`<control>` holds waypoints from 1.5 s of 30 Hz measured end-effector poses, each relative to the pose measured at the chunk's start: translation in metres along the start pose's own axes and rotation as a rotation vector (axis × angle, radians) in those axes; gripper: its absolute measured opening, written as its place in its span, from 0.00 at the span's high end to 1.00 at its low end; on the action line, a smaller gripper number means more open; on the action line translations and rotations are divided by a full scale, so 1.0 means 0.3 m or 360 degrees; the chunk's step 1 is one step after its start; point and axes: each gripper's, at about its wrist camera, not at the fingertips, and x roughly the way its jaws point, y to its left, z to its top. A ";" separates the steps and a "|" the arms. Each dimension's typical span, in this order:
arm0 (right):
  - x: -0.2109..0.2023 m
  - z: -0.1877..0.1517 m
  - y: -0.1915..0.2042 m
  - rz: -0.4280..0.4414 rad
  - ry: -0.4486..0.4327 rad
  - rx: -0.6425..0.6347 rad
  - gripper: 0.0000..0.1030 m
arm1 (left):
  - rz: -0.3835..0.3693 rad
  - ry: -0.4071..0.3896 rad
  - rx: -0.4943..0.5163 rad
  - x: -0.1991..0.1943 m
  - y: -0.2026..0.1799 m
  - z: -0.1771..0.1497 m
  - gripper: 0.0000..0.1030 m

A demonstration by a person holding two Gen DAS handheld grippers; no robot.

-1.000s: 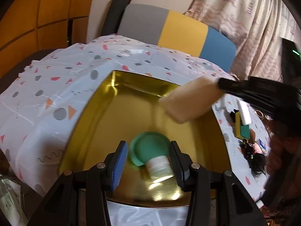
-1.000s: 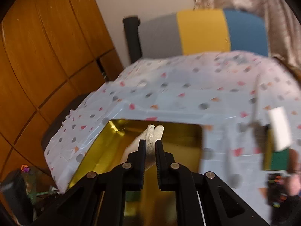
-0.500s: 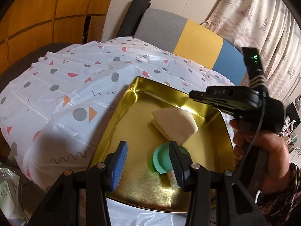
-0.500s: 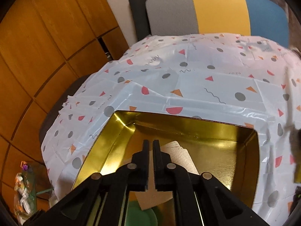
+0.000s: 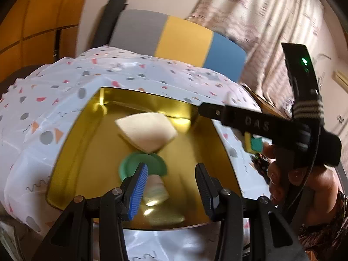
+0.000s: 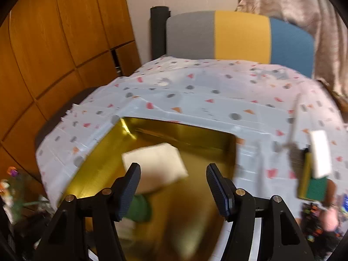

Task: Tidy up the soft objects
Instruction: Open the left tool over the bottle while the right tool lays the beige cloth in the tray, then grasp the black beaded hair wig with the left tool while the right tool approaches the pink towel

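Shiny gold rectangular metal tray (image 5: 71,152) (image 6: 97,158) set on a surface draped in a white plastic cloth printed with grey dots and red and orange triangles (image 5: 43,113) (image 6: 195,100). Inside the tray, toward its far side, a cream folded soft pad (image 5: 145,131) (image 6: 154,163), lying flat and free of both tools. Just nearer than the pad, touching or slightly tucked under its near edge, a green round-capped pale tube (image 5: 150,174) (image 6: 139,208), lying on its side on the tray floor; blurred in both views.

Left hand-held gripper (image 5: 171,187) poised over the near end of the tray, jaws partly apart with a blue ribbed pad on one finger; the tube's pale body seen between the fingers but not touched, nothing gripped. Right hand-held gripper (image 6: 173,184) (image 5: 202,109) above the tray too, jaws opening, the cream pad visible beyond the gap, resting on the tray and not pinched. Right tool's black body reaching in from the right in the left view, clasped by a person's hand (image 5: 289,176).

Off to the right of the tray, on the cloth, a yellow-and-green sponge topped by a white block (image 6: 315,174) (image 5: 254,143). Behind the surface, a chair back in grey, yellow and blue bands (image 5: 180,41) (image 6: 239,37), wooden wall panels on the left (image 6: 54,54), patterned curtain on the right (image 5: 261,32).
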 end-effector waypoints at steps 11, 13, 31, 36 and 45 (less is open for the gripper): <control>-0.174 -0.286 -0.259 -0.0258 0.0046 0.0141 0.31 | -0.0186 0.0136 0.0215 0.030 -0.193 -0.091 0.55; -0.186 -0.350 -0.309 -0.0299 0.0084 0.0176 0.31 | -0.0226 0.0154 0.0244 0.029 -0.225 -0.110 0.55; -0.100 -0.428 -0.789 -0.0421 0.0242 0.0473 0.26 | -0.0288 0.0191 0.0270 0.032 -0.400 -0.129 0.55; -0.148 -0.516 -0.702 0.0001 0.0218 0.0747 0.26 | -0.0261 0.0157 0.0252 0.045 -0.435 -0.099 0.55; -0.437 -0.579 -0.782 -0.0353 -0.0209 0.0814 0.25 | -0.0237 0.0154 0.0336 0.120 -0.588 -0.060 0.32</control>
